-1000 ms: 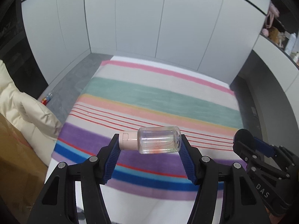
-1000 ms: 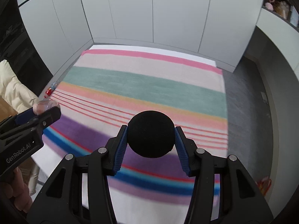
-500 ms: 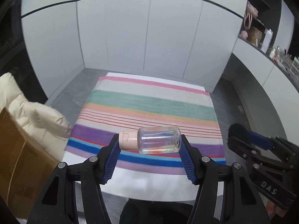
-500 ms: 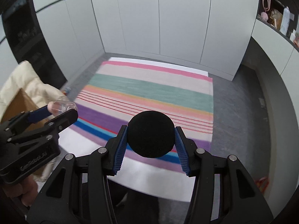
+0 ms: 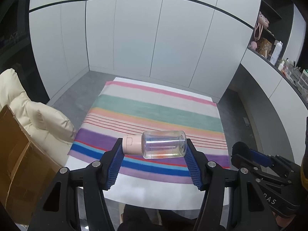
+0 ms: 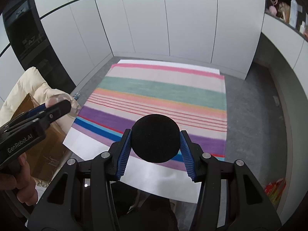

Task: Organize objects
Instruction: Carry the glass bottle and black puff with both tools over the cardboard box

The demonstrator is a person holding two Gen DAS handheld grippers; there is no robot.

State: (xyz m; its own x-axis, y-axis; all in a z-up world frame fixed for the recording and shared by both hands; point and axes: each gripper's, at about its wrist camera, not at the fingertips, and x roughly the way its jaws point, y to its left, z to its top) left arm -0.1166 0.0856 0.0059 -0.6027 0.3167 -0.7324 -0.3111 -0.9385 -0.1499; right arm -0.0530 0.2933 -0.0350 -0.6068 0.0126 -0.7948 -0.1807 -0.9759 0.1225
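Note:
My left gripper [image 5: 154, 150] is shut on a clear plastic bottle [image 5: 163, 146] with a pink cap, held sideways high above the striped rug [image 5: 157, 115]. My right gripper [image 6: 156, 140] is shut on a black foam ball [image 6: 155, 138], also high above the rug [image 6: 163, 94]. The right gripper shows at the lower right of the left wrist view [image 5: 248, 154]. The left gripper with the bottle shows at the left of the right wrist view [image 6: 55, 105].
A brown cardboard box [image 5: 17, 154] and a cream padded cushion [image 5: 38, 119] stand left of the rug. White cabinet doors [image 5: 154, 38] line the far wall. A counter with shelves of small items [image 5: 277, 57] runs along the right. A red-yellow packet [image 6: 275, 190] lies on the grey floor.
Both grippers have risen and pulled back from the rug, each keeping its object. The rug looks smaller and farther, and the box and more wall have come into view.

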